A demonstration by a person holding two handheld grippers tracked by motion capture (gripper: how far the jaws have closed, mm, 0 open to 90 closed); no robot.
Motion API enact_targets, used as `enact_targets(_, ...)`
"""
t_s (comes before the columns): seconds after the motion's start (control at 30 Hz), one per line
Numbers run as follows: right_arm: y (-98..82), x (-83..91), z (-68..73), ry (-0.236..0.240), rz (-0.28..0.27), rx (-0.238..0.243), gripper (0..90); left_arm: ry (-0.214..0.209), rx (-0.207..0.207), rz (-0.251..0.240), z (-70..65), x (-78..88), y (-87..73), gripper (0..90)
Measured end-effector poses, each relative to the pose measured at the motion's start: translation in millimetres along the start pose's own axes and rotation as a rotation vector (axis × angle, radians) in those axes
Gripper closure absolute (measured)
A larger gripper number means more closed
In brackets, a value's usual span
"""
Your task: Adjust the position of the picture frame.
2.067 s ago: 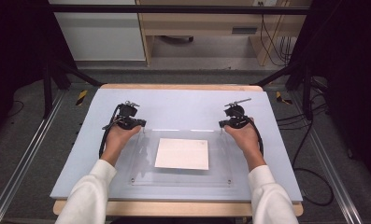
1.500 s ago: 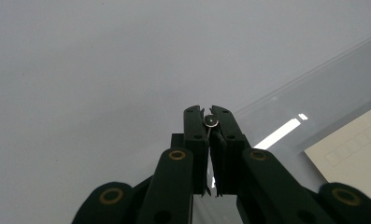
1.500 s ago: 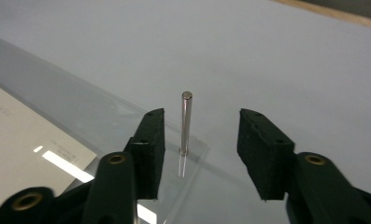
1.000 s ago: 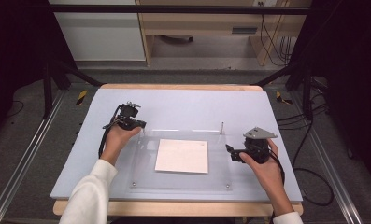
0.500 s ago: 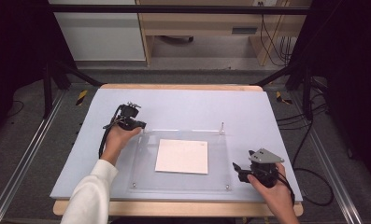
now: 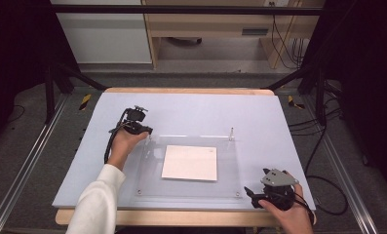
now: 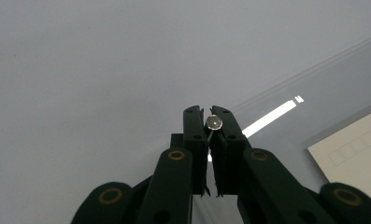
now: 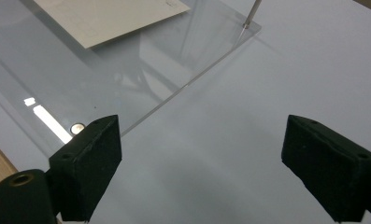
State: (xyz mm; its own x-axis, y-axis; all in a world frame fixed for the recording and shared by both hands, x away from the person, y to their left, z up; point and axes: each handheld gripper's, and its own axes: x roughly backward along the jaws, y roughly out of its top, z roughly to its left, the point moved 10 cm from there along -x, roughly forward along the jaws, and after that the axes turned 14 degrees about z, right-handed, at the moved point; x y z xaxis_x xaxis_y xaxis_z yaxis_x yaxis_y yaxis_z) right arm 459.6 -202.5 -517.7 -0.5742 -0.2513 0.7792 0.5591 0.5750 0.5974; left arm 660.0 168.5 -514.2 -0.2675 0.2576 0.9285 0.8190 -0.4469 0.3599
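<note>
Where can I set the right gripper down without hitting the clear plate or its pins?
Bare mat lies beyond the clear plate, and right of it near the right gripper. It is crowded at the plate's far-left corner, where the left gripper pinches a pin.

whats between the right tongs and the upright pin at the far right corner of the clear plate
In the high view, only bare mat along the clear plate edge separates the right tongs from the pin.

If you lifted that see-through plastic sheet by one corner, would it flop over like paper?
Probably not. The clear acrylic plate lies flat with straight edges and visible thickness, so it looks stiff. Its glossy, reflective surface may be slippery for the jaws. The white paper sheet under or inside it looks thin and would likely bend.
</note>
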Motion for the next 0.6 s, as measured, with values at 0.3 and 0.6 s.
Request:
enact_targets(0.3,-12.6,-3.8,0.0,-0.009,0.056,0.033,17.4,-0.012,0.004,0.008,0.8,-2.0,0.6,84.2)
enact_targets(0.6,-27.2,-1.1,6.3,0.005,0.077,0.082,20.8,-0.024,0.012,0.016,1.7,-3.4,2.0,84.3)
